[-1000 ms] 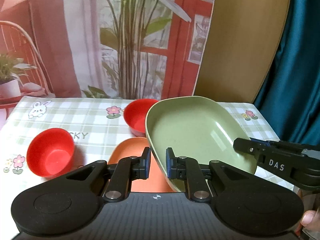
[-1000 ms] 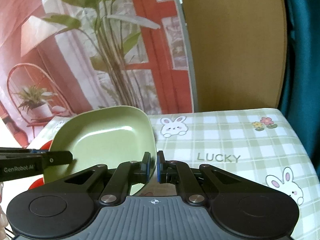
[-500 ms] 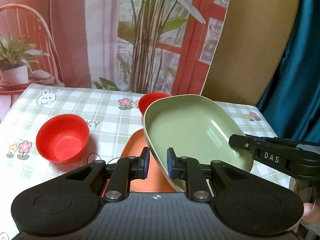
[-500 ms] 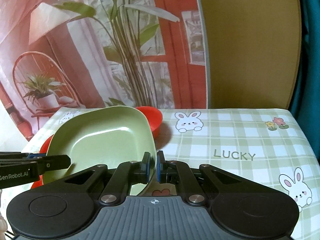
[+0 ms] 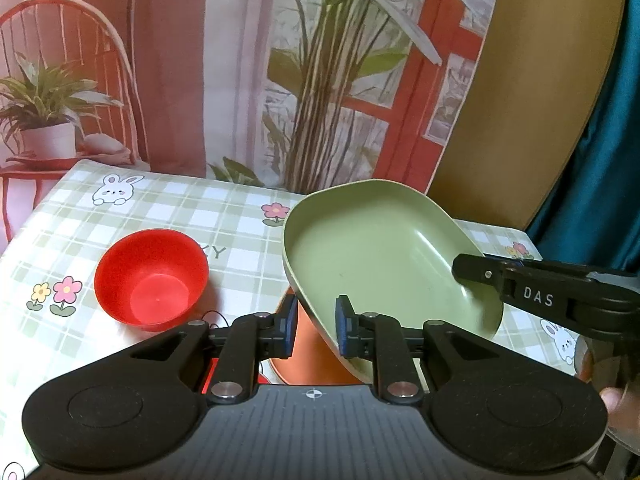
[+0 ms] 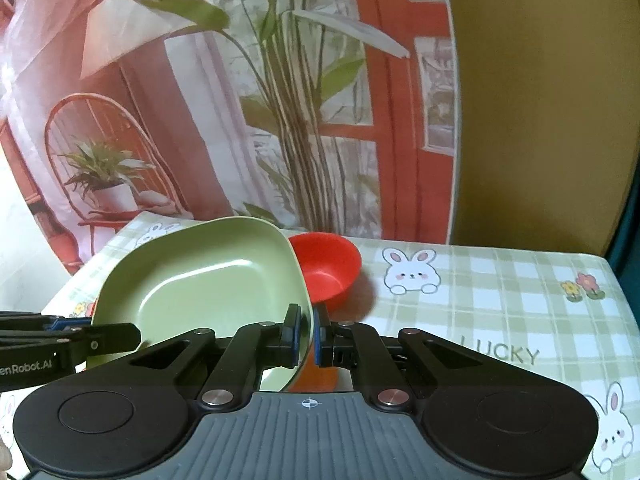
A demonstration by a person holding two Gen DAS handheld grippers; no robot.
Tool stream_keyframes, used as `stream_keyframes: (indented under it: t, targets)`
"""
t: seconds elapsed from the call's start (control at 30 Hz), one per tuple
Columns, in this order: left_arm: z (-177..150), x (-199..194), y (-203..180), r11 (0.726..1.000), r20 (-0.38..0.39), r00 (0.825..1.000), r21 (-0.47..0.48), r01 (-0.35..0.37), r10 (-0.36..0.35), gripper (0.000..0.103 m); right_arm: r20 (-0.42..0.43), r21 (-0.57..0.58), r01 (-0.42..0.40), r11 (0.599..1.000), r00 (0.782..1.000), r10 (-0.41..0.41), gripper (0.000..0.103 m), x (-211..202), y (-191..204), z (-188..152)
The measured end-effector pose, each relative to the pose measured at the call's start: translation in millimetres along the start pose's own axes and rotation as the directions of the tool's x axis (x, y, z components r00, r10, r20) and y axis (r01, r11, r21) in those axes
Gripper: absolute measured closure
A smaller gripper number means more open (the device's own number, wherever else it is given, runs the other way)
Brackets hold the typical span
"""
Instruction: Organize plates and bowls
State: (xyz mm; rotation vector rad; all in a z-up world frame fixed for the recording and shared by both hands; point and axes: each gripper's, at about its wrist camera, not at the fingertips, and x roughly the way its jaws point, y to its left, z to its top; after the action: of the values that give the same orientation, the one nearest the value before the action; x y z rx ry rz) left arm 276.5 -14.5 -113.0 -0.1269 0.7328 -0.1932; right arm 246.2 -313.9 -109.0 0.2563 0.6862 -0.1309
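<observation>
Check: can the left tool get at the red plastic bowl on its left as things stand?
Probably not: the left tool straddles the rim of the square green plate, which the right tool also grips. The red bowl sits unobstructed.

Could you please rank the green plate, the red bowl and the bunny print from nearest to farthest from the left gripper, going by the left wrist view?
1. Green plate: between the left gripper fingers.
2. Red bowl: left, on the tablecloth.
3. Bunny print: far left corner.

Both wrist views look closely along their fingers, sharing the green plate (image 5: 384,264) from opposite sides.
</observation>
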Motion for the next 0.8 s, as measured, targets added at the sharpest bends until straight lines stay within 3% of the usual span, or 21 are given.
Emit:
stream_keyframes:
  t: [0.53, 0.8]
  targets:
    - [-30.1, 24.6, 0.4, 0.999, -0.102, 0.995, -0.053, 0.01, -0.016, 0.076, -0.105, -0.093, -0.043, 0.995, 0.994, 0.033, 0.096, 39.5, -6.8, -7.2]
    - [-41.8, 36.6, 1.0, 0.997, -0.151, 0.989, -0.079, -0.007, -0.005, 0.074, -0.165, -0.145, -0.112, 0.983, 0.982, 0.088, 0.095, 64.9, -8.6, -1.7]
